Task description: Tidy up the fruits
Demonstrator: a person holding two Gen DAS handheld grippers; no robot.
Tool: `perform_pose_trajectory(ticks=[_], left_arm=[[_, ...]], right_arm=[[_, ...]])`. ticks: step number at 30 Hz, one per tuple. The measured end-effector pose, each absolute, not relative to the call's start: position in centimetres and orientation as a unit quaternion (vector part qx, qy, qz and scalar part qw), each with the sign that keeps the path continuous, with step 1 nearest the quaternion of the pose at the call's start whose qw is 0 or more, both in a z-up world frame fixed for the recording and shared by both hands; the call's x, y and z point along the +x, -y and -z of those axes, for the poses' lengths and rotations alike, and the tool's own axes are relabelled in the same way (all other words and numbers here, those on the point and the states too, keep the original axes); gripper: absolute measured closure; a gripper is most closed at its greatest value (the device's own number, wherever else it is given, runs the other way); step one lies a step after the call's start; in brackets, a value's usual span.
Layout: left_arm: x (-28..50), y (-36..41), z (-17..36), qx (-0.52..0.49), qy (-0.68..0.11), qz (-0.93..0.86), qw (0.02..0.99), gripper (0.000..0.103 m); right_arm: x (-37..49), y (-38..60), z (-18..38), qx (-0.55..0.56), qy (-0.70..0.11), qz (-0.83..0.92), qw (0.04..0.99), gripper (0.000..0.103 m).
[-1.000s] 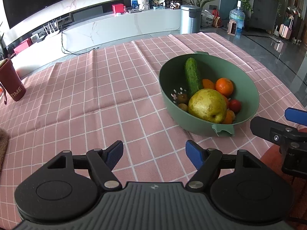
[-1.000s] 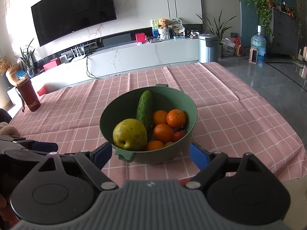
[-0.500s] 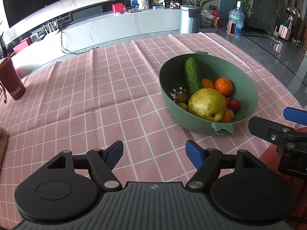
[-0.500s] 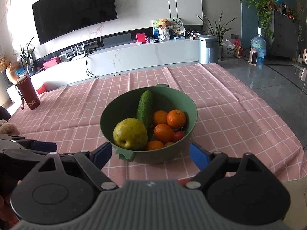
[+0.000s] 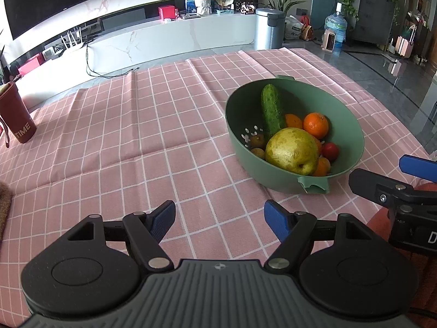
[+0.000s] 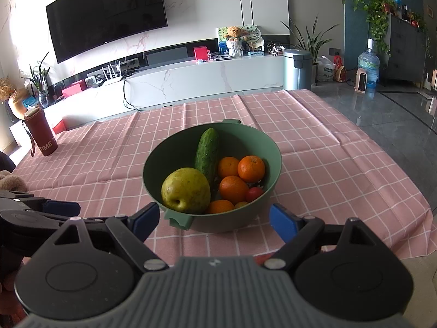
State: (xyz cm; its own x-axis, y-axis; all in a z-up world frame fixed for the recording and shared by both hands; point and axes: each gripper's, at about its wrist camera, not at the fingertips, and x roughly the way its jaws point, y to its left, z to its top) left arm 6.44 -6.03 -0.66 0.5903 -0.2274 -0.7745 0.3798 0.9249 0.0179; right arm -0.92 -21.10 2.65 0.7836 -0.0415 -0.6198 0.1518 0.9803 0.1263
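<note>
A green bowl [image 5: 352, 134] [image 6: 153, 164] stands on the pink checked tablecloth [image 5: 136, 136]. It holds a large yellow-green pear [image 5: 292, 150] [image 6: 185, 190], a cucumber [image 5: 270, 109] [image 6: 207, 150], several oranges [image 5: 316, 125] [image 6: 251, 168], a small red tomato [image 5: 330, 151] [image 6: 254, 193] and small brown fruits [image 5: 258, 140]. My left gripper [image 5: 220, 220] is open and empty, low over the cloth, near and left of the bowl. My right gripper [image 6: 214, 221] is open and empty, just in front of the bowl's near handle [image 6: 179, 220].
A dark red bottle sleeve marked TIME [image 5: 16, 120] [image 6: 41, 134] stands at the table's far left. The right gripper shows at the right edge of the left wrist view [image 5: 396, 188]. The table's right edge drops to a grey floor [image 6: 396, 125].
Both grippers have drifted very slightly; the bowl sits a touch higher in the right wrist view. Jaws stay open and nothing was grasped.
</note>
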Motion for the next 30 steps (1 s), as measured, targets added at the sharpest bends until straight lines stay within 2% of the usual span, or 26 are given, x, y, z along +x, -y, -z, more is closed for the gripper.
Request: perform_pose_trajectory(ticks=[30], left_arm=[[6.43, 5.82, 0.41, 0.093, -0.419, 0.170, 0.887, 0.016]], right_arm=[[-0.93, 21.07, -2.72, 0.085, -0.325, 0.051, 0.940, 0.018]])
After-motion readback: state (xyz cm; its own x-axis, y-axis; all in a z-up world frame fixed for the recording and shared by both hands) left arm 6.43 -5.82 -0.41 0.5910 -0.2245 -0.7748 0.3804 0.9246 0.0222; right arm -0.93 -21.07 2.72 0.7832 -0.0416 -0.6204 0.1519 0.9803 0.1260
